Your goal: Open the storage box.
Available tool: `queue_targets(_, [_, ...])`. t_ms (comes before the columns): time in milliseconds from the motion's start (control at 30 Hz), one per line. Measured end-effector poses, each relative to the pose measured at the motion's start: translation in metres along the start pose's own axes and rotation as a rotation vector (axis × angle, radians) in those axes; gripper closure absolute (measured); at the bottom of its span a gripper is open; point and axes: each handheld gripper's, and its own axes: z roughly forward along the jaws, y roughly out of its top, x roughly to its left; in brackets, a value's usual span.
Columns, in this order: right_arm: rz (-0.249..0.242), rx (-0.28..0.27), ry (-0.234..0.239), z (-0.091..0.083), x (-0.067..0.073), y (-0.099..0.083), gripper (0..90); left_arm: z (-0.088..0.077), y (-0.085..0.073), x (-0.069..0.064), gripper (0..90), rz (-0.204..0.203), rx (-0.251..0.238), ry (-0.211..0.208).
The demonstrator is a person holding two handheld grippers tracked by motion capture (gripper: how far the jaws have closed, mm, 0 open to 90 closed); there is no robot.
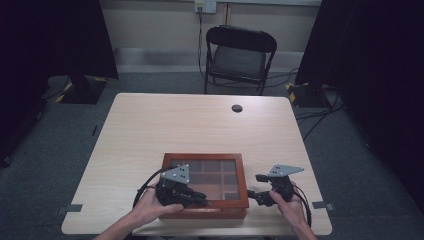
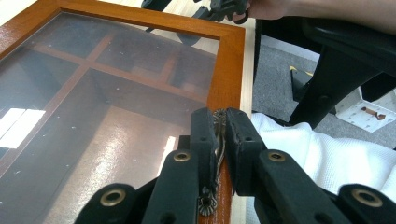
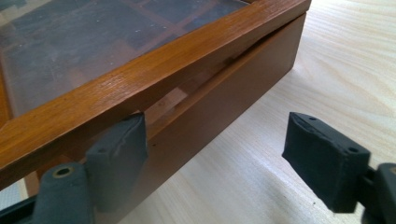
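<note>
Lid-lifting seems underway: left gripper (image 2: 219, 140) clenched on brass latch (image 2: 218, 122) at wooden box's (image 1: 205, 212) six o'clock edge, right gripper (image 3: 224, 158) released, probably raising next.

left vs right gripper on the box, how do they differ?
Left gripper is shut on the brass latch at the lid's front edge; right gripper is open, holding nothing. Left sits over the glass lid; right sits at the wooden box's side, one jaw under the raised lid edge. Both have black padded jaws.

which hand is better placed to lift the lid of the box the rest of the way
Left. Its tool is shut on the lid's brass latch; the right tool is open beside the box.
</note>
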Motion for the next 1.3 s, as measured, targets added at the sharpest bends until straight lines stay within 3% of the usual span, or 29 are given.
queue_targets(167, [0.004, -0.014, 0.024, -0.001, 0.001, 0.000, 23.2, -0.002, 0.001, 0.001, 81.8, 0.005, -0.001, -0.008])
queue_targets(267, [0.008, -0.021, 0.030, -0.001, 0.000, 0.000, 23.1, -0.002, 0.001, -0.001, 80.5, 0.017, -0.018, 0.010])
queue_targets(500, [0.009, -0.033, 0.031, -0.002, 0.001, 0.000, 23.0, -0.007, 0.002, -0.003, 57.5, 0.018, -0.040, 0.024])
queue_targets(567, [0.007, -0.035, 0.028, -0.002, 0.001, 0.001, 23.0, -0.008, 0.002, -0.003, 54.6, 0.012, -0.047, 0.034])
queue_targets(700, [0.004, -0.045, 0.029, -0.003, 0.001, 0.002, 22.4, -0.023, 0.000, 0.002, 44.9, 0.014, -0.082, 0.033])
queue_targets(867, [0.008, -0.061, 0.032, -0.004, 0.001, 0.004, 22.4, -0.040, -0.004, 0.009, 43.0, -0.017, -0.115, 0.061])
queue_targets(933, [0.011, -0.069, 0.036, -0.004, 0.000, 0.005, 22.4, -0.046, -0.006, 0.009, 42.1, -0.013, -0.125, 0.049])
queue_targets(1133, [0.035, -0.106, 0.050, -0.005, -0.001, 0.013, 22.3, -0.055, -0.012, 0.008, 37.8, -0.001, -0.126, 0.061])
queue_targets(1300, [0.026, -0.101, 0.045, -0.004, -0.001, 0.017, 22.2, -0.062, -0.016, 0.010, 32.0, -0.009, -0.158, 0.094])
